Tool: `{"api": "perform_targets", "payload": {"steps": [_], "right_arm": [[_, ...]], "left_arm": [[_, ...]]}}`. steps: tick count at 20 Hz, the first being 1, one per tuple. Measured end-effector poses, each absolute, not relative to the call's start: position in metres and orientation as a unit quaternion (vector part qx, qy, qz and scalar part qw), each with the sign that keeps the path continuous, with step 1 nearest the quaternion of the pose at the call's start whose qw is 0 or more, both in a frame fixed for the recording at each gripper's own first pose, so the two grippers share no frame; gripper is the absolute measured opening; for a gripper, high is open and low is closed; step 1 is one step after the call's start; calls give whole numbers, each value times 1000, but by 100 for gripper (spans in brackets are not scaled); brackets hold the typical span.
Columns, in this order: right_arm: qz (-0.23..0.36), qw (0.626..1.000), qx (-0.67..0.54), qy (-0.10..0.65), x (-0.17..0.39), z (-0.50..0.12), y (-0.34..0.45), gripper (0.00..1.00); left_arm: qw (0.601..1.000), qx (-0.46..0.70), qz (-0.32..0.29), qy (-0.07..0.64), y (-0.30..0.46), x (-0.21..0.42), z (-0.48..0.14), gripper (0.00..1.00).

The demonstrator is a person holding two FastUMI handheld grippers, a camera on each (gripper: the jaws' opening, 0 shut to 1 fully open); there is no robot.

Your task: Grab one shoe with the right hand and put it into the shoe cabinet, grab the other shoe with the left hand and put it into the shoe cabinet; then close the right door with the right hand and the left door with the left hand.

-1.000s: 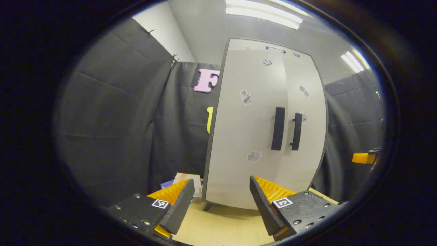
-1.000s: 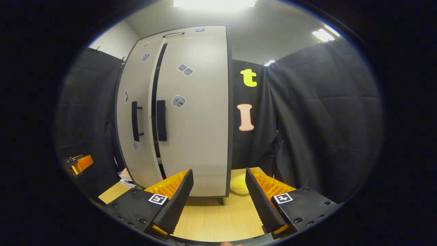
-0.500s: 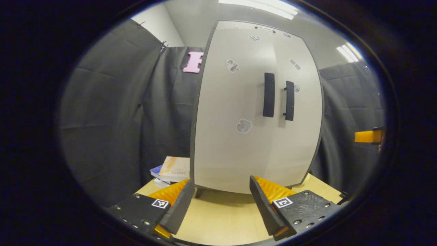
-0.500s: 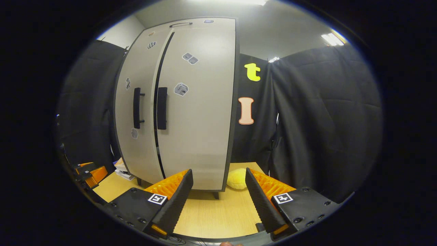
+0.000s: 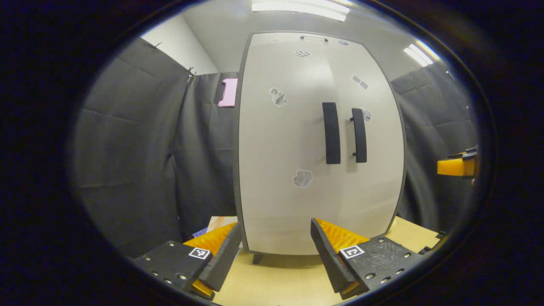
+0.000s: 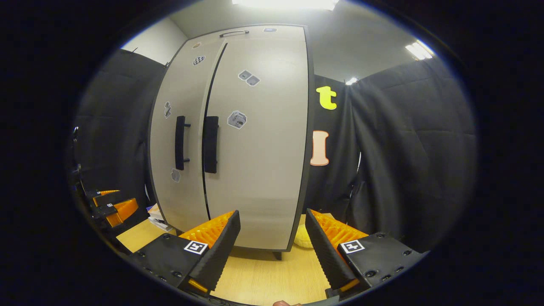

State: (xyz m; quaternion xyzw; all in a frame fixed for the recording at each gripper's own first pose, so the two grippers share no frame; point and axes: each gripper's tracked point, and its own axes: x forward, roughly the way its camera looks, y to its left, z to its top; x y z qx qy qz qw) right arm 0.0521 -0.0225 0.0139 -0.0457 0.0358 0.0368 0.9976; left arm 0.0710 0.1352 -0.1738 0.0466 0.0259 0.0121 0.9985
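No text, label or number is legible on anything.

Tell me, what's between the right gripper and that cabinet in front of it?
Just bare wooden table, seen in the right gripper view. The right gripper, jaws open, faces the cabinet; a yellow thing lies beside the cabinet's foot.

The shoe cabinet [image 5: 297, 170] with both doors closed blocks the way ahead; bare tabletop [image 6: 263, 276] lies before it.

We see the shoe cabinet [image 5: 297, 170] standing on the table [image 6: 263, 276], its left door [image 5: 284, 144] beside its right door [image 5: 374, 170], books [image 5: 212, 223] at its left, a soft lump [image 6: 304, 238] at its right.
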Motion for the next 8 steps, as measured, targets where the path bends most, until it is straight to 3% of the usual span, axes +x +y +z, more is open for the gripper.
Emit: {"api": "perform_targets", "payload": {"steps": [3, 4, 5, 6, 8], "right_arm": [[61, 998, -26, 22, 64, 17, -24, 98], [69, 997, -25, 20, 69, 16, -26, 94], [79, 996, -29, 24, 72, 11, -29, 97], [96, 994, -33, 30, 76, 8, -28, 94], [125, 991, -37, 40, 82, 1, -33, 98]], "left_arm": [[999, 43, 13, 18, 127, 69, -154, 94], [999, 41, 6, 19, 121, 70, -156, 94], [999, 33, 18, 28, 121, 67, -164, 100], [998, 18, 47, 45, 127, 61, -173, 100], [992, -36, 106, 61, 134, 45, -185, 99]]}}
